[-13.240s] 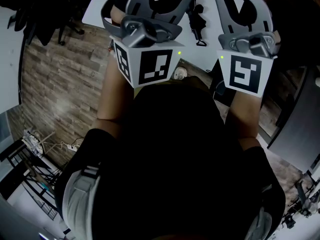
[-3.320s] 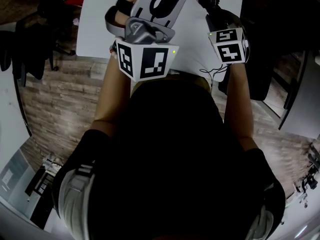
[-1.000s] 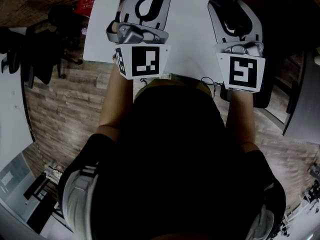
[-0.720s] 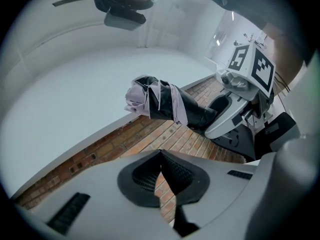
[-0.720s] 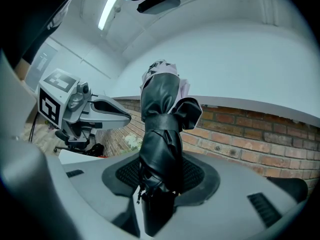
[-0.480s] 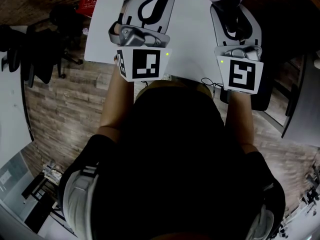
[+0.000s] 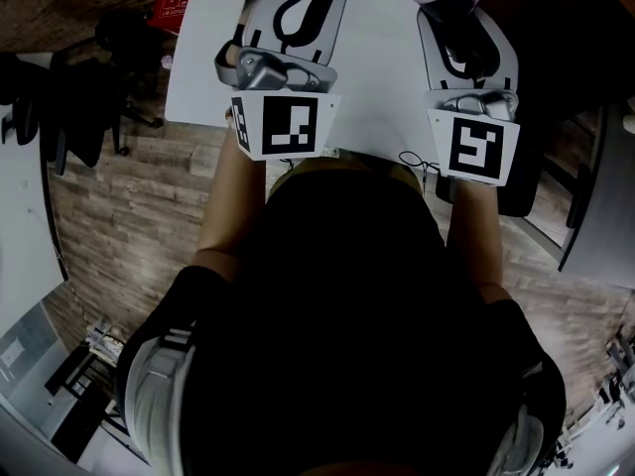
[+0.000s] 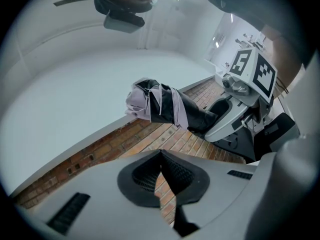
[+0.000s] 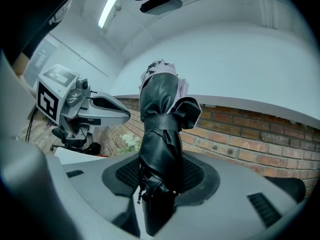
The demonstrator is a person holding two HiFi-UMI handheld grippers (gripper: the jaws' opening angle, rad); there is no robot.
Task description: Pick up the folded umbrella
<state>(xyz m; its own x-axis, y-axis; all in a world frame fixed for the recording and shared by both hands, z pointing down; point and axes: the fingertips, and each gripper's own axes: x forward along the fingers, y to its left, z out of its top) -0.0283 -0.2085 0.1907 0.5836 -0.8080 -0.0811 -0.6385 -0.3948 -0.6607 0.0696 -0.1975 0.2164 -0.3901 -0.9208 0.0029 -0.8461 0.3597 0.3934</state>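
My right claw is clamped on the folded umbrella. Both pads press its black wrapped end, and the rest sticks straight out ahead of the jaws, ending in loose pale lilac fabric. From the left gripper view the umbrella juts sideways out of that claw, its far end in front of the line where the white surface meets the brickwork. My left claw is closed on nothing, pad tips touching. In the head view both claws reach forward side by side, well apart. The left forearm and right forearm are bare and stretched out, and both marker cubes face the camera.
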